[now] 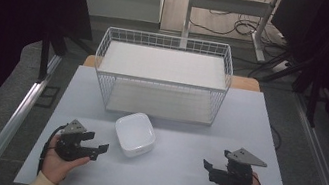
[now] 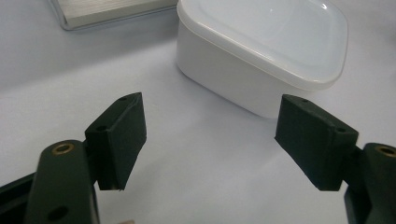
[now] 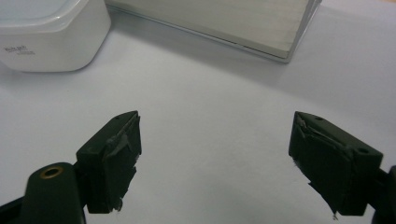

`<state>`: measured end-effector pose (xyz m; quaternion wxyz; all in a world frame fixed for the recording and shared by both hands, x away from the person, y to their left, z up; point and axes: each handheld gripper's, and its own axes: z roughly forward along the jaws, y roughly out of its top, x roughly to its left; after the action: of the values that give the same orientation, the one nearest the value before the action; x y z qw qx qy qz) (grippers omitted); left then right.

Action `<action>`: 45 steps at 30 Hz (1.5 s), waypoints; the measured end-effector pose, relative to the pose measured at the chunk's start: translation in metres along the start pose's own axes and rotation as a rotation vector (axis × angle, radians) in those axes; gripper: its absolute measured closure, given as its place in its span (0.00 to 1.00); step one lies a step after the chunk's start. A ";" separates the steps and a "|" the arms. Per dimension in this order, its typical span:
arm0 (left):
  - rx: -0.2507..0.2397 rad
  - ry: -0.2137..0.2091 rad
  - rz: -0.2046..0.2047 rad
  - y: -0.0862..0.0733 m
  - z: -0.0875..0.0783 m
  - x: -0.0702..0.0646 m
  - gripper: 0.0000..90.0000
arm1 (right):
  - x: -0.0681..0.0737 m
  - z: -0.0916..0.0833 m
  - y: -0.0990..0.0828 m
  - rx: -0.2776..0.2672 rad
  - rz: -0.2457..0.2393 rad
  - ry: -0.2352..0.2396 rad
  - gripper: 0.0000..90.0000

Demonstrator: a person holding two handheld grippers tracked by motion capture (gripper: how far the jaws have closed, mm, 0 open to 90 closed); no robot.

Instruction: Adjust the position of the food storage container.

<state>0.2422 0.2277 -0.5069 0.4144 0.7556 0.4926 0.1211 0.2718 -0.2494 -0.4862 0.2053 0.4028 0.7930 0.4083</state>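
Note:
A white lidded box (image 1: pixel 135 133) with rounded corners sits on the table in front of the wire rack. In the left gripper view the white box (image 2: pixel 264 51) lies just ahead of the jaws, up and to the right. My left gripper (image 1: pixel 101 152) rests low at the table's near left, held in a hand, open with nothing between its jaws (image 2: pixel 210 140). My right gripper (image 1: pixel 208 170) sits at the near right, also open and empty (image 3: pixel 215 161). In the right gripper view the box (image 3: pixel 46 35) is at the upper left.
A white wire-mesh rack (image 1: pixel 163 74) with two flat shelves stands at the back of the grey table (image 1: pixel 162 183). Its lower shelf edge (image 3: pixel 224 23) lies ahead of the right gripper. Table legs and cables are on the floor behind.

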 end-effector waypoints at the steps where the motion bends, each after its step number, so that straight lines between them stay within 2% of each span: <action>1: 0.000 0.000 0.000 0.000 0.000 0.000 0.27 | 0.000 0.000 0.000 -0.001 0.002 0.000 0.19; 33: -0.013 0.007 -0.002 0.003 -0.005 0.001 0.27 | -0.005 -0.002 0.000 0.009 0.033 -0.001 0.21; 39: -0.047 0.011 -0.005 0.012 -0.015 0.005 0.29 | -0.006 -0.002 0.000 0.010 0.034 0.000 0.22; 45: -0.079 0.007 0.006 0.025 -0.025 0.002 0.31 | -0.006 -0.004 0.001 0.007 0.046 -0.001 0.22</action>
<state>0.2446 0.2375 -0.4734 0.4420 0.7395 0.4868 0.1444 0.2735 -0.2561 -0.4837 0.1948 0.4220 0.7848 0.4099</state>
